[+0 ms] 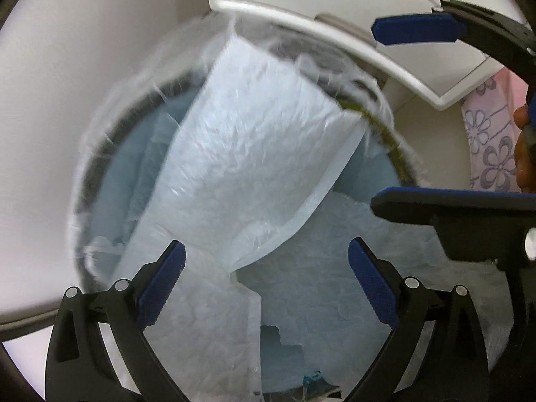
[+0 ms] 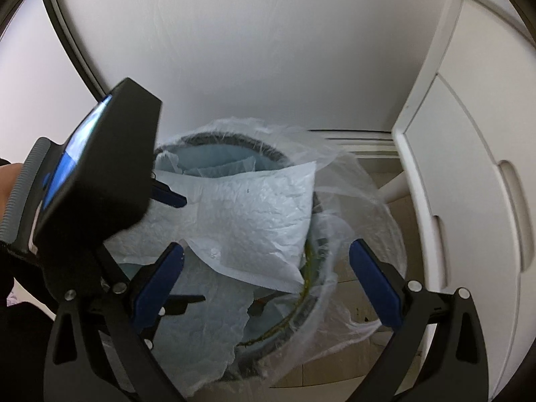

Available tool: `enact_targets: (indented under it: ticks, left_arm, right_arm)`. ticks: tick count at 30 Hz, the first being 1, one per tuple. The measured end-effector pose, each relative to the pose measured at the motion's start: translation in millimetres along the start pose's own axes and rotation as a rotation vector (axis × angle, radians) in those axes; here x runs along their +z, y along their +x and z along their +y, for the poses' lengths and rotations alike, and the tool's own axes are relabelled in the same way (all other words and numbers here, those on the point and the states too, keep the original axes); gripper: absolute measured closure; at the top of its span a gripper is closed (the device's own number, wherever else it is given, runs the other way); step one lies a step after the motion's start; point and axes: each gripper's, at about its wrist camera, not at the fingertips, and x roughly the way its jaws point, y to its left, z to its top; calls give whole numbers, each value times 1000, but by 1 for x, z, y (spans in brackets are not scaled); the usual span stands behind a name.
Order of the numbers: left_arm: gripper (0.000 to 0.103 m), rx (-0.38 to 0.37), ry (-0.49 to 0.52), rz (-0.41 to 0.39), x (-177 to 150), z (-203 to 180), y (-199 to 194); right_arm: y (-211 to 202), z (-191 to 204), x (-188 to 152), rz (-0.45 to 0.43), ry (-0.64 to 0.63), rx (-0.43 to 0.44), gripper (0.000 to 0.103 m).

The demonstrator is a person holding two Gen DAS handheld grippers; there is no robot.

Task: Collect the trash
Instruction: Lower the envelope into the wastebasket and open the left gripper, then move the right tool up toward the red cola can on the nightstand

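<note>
Your left gripper (image 1: 266, 281) and right gripper (image 2: 266, 283) both gape empty above the bin (image 2: 217, 144), but only your right view shows the cabinet (image 2: 469, 167) at 3 o'clock.

Bin liner (image 1: 100, 154) rim motion-blurred, bin (image 2: 217, 149) interior mostly hidden by sheet (image 1: 254, 154)

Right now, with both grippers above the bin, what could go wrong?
1. The white sheet lies across the bin's rim rather than down inside, so it may slide out.
2. The loose liner billows past the rim; the open right gripper or left gripper could snag it.
</note>
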Motion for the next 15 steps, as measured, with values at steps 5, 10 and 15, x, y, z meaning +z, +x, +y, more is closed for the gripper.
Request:
enact_targets:
  ticks: [5, 10, 15]
  left_arm:
    - [8, 40, 17, -50, -2, -7, -36]
    - [8, 60, -1, -121, 2, -2, -53]
    - [8, 94, 14, -186, 14, -14, -77]
  right_arm:
    - [-22, -3, 1, -34, 29, -20, 7]
    - [-51, -7, 5, -82, 67, -67, 7]
    - [-78, -14, 10, -127, 98, -102, 7]
